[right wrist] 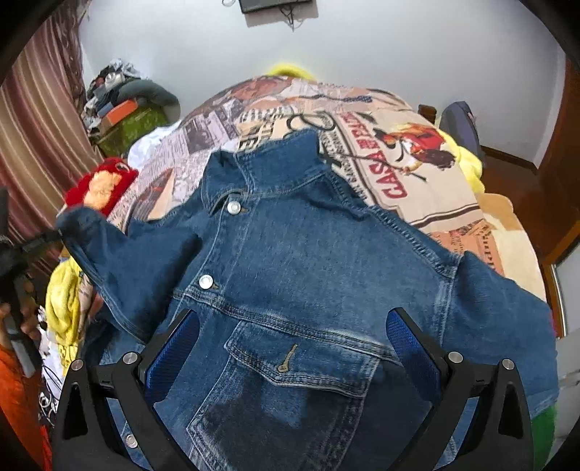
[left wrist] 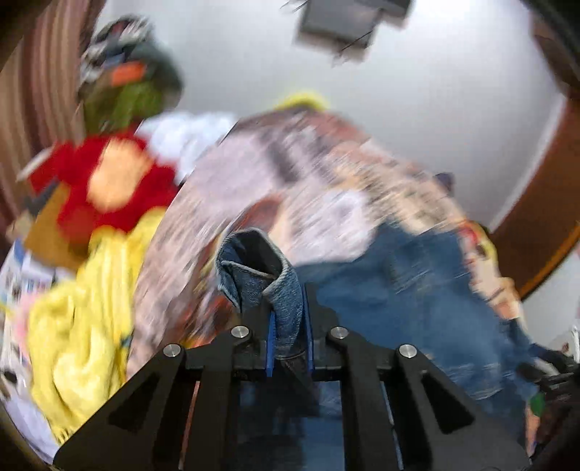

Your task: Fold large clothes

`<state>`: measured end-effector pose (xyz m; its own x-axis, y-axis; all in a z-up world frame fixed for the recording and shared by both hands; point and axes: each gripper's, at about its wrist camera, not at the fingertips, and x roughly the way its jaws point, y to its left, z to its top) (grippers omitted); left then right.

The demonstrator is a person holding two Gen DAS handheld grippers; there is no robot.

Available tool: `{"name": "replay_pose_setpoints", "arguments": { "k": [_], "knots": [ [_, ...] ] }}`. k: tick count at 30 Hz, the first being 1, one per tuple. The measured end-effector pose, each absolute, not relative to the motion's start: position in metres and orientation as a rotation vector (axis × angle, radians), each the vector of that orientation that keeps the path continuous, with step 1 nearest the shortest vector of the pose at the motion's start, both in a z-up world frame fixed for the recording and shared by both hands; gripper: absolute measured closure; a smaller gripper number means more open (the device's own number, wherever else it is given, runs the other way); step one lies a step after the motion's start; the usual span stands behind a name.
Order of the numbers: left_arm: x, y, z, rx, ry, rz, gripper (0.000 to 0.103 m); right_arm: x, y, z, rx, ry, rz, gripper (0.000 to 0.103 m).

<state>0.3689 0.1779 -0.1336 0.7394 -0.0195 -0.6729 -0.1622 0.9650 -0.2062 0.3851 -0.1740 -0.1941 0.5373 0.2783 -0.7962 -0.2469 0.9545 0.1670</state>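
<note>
Left gripper (left wrist: 288, 326) is clamped on a bunched fold of the denim jacket (right wrist: 308, 275): in the left wrist view the blue pads (left wrist: 270, 333) press the cloth from both sides, and the pinched cuff or hem stands up past the fingertips in a curled loop. No earlier picture is given, so only the grip itself can be told. Much of that view is smeared with blur. Right gripper (right wrist: 293, 347) hangs just above the jacket's front with its jaws spread wide, one blue pad (right wrist: 174, 347) over the placket side and the other beyond the chest pocket (right wrist: 301, 366); neither pad presses the cloth.

Seen from the right wrist, the jacket lies front up on the bed, collar (right wrist: 261, 163) away from the camera, with two metal buttons (right wrist: 233, 206) showing down the placket. Its sleeve (right wrist: 119, 253) on the left of that view is raised off the bed and pulled out sideways toward the edge of the picture, where a dark tool and a hand (right wrist: 25, 308) meet it. The opposite sleeve lies flat on the right.

Under the jacket is a printed bedspread (right wrist: 417, 203) with newspaper motifs and red lettering. Left of the bed lie a yellow cloth (left wrist: 83, 326) and a red and orange plush piece (left wrist: 116, 181). Farther back stand a heap of clutter (right wrist: 123, 101), a striped curtain (right wrist: 36, 137), the pale wall (right wrist: 398, 47) and a dark panel (right wrist: 275, 4) mounted on it.
</note>
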Motion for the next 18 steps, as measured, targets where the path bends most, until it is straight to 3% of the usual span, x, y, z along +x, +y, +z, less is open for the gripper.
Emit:
{"name": "replay_pose_setpoints", "arguments": {
  "k": [5,9,18],
  "knots": [
    [0.373,0.107,-0.069,-0.183,0.608,-0.085,0.092,0.374,-0.197,-0.173,0.071,0.897,0.302,0.001],
    [0.376,0.052,-0.049,-0.144,0.584,-0.209,0.094,0.365,-0.219,-0.157,0.094,0.863,0.282,0.001],
    [0.384,-0.065,-0.101,-0.065,0.756,-0.454,0.095,0.343,-0.282,-0.143,0.140,0.837,0.194,0.001]
  ]
}}
